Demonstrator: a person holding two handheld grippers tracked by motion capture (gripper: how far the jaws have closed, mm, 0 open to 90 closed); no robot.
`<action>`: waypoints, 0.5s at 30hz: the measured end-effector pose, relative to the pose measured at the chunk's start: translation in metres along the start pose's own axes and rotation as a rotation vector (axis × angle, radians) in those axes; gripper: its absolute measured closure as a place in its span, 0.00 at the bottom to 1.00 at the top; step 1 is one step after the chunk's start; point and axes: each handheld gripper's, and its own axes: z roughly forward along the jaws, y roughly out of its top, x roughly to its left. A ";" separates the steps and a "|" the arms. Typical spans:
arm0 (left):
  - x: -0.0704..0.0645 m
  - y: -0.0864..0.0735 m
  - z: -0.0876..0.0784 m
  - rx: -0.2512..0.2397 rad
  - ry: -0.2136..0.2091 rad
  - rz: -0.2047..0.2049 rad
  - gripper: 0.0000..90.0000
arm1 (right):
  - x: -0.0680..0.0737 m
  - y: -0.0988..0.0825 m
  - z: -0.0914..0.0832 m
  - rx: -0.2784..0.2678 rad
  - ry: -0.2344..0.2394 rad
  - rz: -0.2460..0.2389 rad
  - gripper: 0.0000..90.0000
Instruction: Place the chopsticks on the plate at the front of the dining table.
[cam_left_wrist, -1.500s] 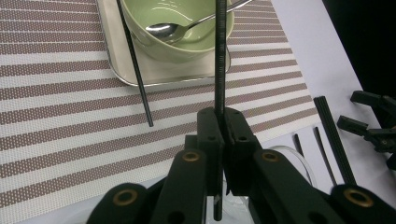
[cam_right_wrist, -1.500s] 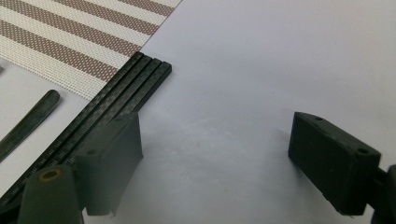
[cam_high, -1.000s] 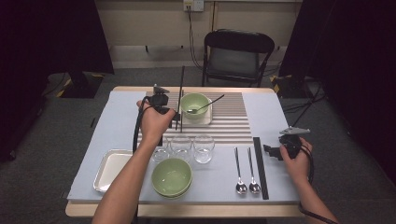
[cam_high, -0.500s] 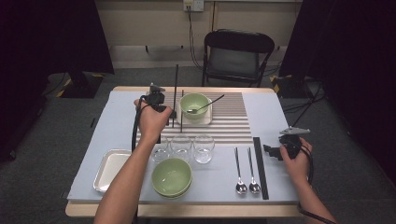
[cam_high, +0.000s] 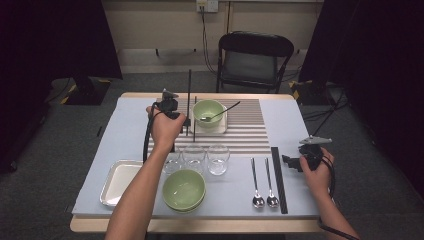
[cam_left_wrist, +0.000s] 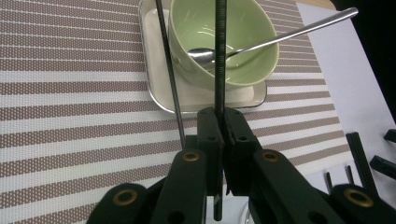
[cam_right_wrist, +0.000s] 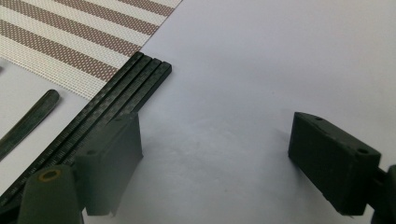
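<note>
Between the closed jaws of the left gripper (cam_left_wrist: 222, 122), a single black chopstick (cam_left_wrist: 220, 56) stands pinched, its long shaft running up past the fingertips (cam_left_wrist: 210, 126) and across the green bowl (cam_left_wrist: 224, 44) beyond them. A second chopstick (cam_left_wrist: 169, 70) lies just to the left of those fingertips (free of them, as far as the left gripper view shows), slanting over the rim of the small white tray (cam_left_wrist: 156, 93) that carries the bowl. A spoon (cam_left_wrist: 261, 42) rests inside the bowl, its handle pointing away to the right of the jaws.

From the high view, the left gripper (cam_high: 176, 116) hangs over the striped placemat (cam_high: 250, 130) with the held chopstick (cam_high: 189, 95) reaching toward the far edge of the table.

The right gripper (cam_right_wrist: 210, 154) waits with jaws wide apart and nothing between them, low over the pale table cover (cam_right_wrist: 261, 56); a black bundle of chopsticks (cam_right_wrist: 116, 93) lies just beyond its left fingertip (cam_right_wrist: 112, 158), seemingly touching it.

The step in hand looks like carrying one chopstick to its place in the table setting. The next move calls for keeping the pinch firm while the stick is swung level and lowered, since a thin stick gripped near one end can pivot or slip; the loose chopstick would then need a second, separate pick.
</note>
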 end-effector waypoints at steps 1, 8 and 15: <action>0.000 0.000 0.000 -0.001 0.004 -0.002 0.97 | 0.000 0.000 0.000 0.000 0.000 0.000 0.18; 0.002 0.001 0.004 0.000 0.012 -0.008 0.97 | 0.000 0.000 0.000 0.001 0.001 0.003 0.18; 0.004 0.003 0.011 0.006 0.017 -0.007 0.97 | 0.000 0.000 0.000 0.000 0.001 0.003 0.18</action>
